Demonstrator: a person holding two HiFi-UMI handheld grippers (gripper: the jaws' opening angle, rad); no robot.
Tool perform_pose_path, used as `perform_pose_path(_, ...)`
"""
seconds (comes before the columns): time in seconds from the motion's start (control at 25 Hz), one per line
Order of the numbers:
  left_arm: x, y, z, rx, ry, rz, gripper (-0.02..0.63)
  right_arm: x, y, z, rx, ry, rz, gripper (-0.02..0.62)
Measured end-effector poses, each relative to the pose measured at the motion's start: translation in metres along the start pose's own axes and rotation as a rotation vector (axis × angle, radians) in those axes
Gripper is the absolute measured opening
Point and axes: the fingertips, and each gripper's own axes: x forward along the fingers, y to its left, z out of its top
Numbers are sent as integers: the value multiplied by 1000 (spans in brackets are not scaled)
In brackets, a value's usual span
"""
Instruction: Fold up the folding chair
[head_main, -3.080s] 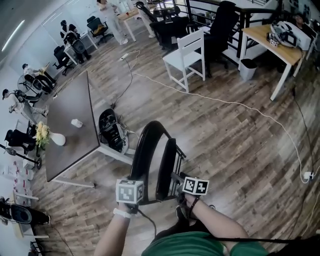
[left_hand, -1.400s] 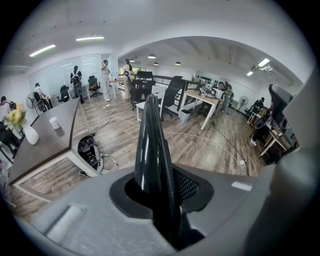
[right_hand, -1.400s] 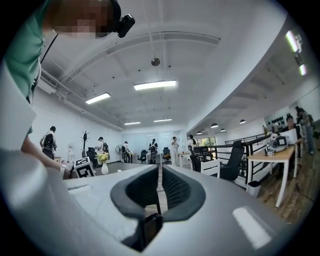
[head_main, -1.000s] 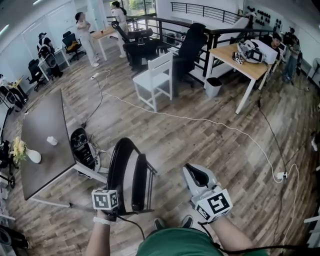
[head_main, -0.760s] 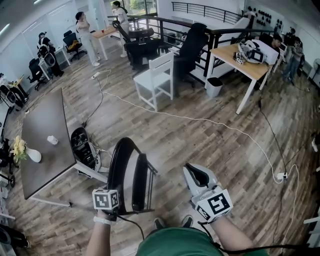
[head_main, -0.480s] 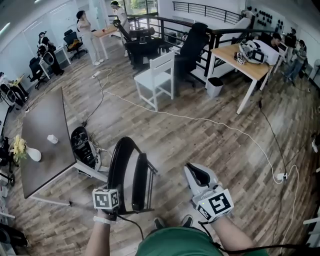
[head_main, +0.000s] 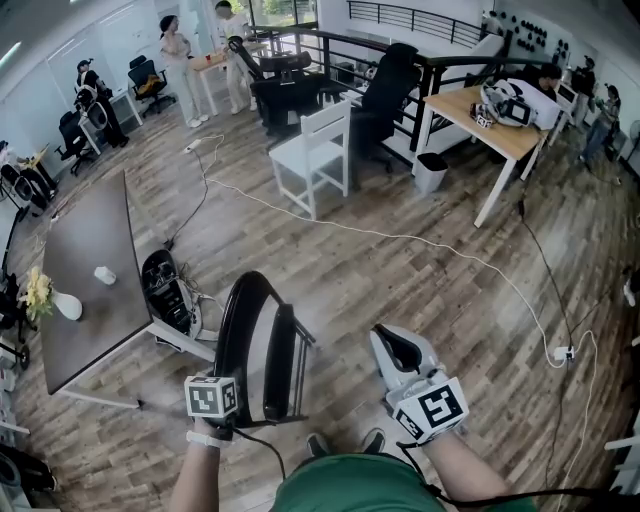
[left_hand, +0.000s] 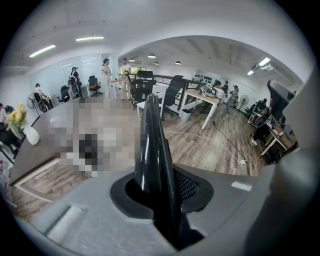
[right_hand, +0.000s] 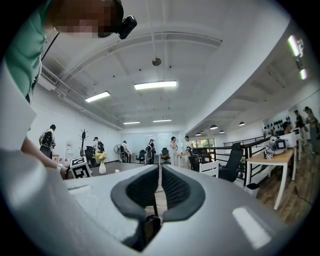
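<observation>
The black folding chair (head_main: 262, 345) stands folded flat and upright on the wood floor just in front of me. My left gripper (head_main: 218, 405) is at its near left edge, angled down. In the left gripper view the chair's black frame tube (left_hand: 152, 150) runs up between the jaws, and the left gripper (left_hand: 161, 192) is shut on it. My right gripper (head_main: 388, 338) hovers to the right of the chair, apart from it and pointing level. In the right gripper view the right gripper (right_hand: 159, 187) is shut, its pads together with nothing between them.
A dark table (head_main: 85, 270) with a white vase of flowers (head_main: 62, 305) stands at the left, a black bag (head_main: 165, 295) on the floor beside it. Farther off are a white wooden chair (head_main: 315, 150), a wooden desk (head_main: 495, 110) and a white cable (head_main: 450, 250) across the floor.
Since the earliest frame my right gripper has come off the chair and moved right and up. Over the last second both grippers and the chair stay still.
</observation>
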Motion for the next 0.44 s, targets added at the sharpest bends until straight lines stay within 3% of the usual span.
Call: perform_pose_path(0.44, 0, -1, 6, -1, -7, -10, 92, 6, 1, -4, 17, 12, -6, 21)
